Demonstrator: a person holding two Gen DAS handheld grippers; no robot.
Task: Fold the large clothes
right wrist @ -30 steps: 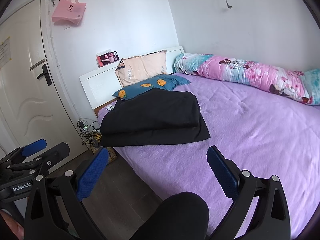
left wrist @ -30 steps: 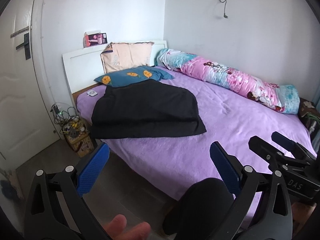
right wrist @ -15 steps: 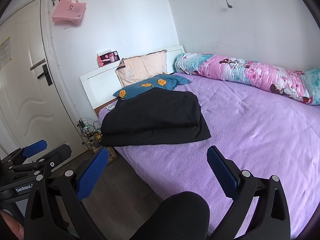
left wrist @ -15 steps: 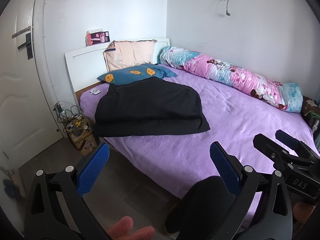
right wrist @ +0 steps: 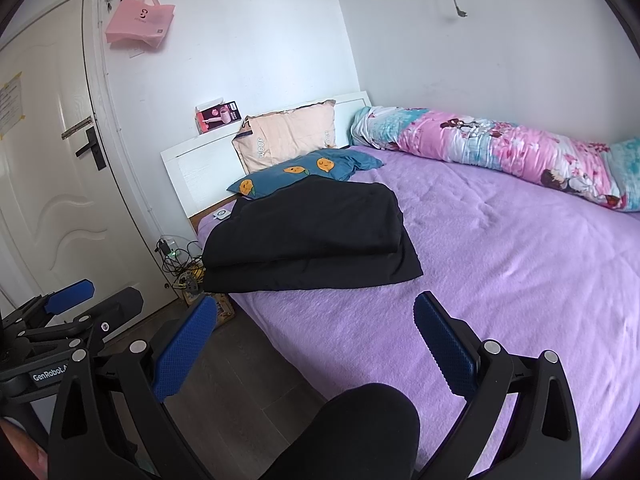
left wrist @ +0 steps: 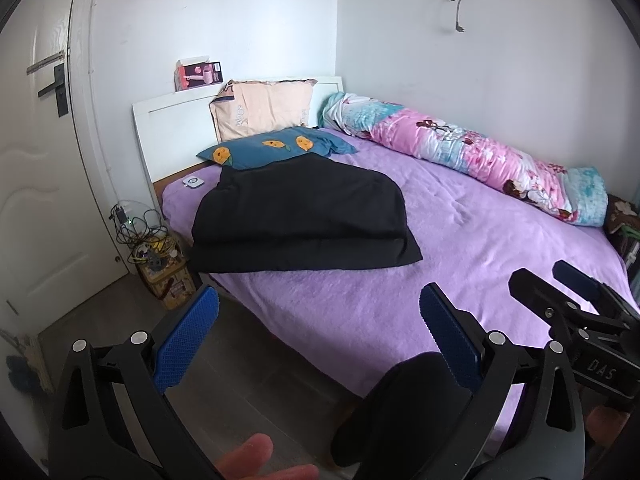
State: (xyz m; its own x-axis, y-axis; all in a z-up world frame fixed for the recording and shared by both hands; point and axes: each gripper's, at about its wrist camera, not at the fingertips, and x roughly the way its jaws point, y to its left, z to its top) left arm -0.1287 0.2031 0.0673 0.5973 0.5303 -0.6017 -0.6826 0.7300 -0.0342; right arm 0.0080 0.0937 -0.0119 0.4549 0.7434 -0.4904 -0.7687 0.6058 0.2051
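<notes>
Black folded garment (left wrist: pixel 304 220) lies on the purple bedspread (left wrist: pixel 480 248) near the headboard end, its lower edge reaching the bed's left side and touching the blue pillow (left wrist: pixel 276 148) behind it. Both the left gripper (left wrist: pixel 316 328) and the right gripper (right wrist: pixel 316 332) are spread wide, holding and touching nothing, well short of the garment. Bare bedspread lies between them and the garment, a rolled floral quilt (left wrist: pixel 472 152) along the far wall.

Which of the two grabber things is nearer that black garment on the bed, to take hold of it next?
Probably the left gripper: the black garment lies toward the left bed edge. Both it and the right gripper are open, empty and well short of it, so the edge is slight.
</notes>
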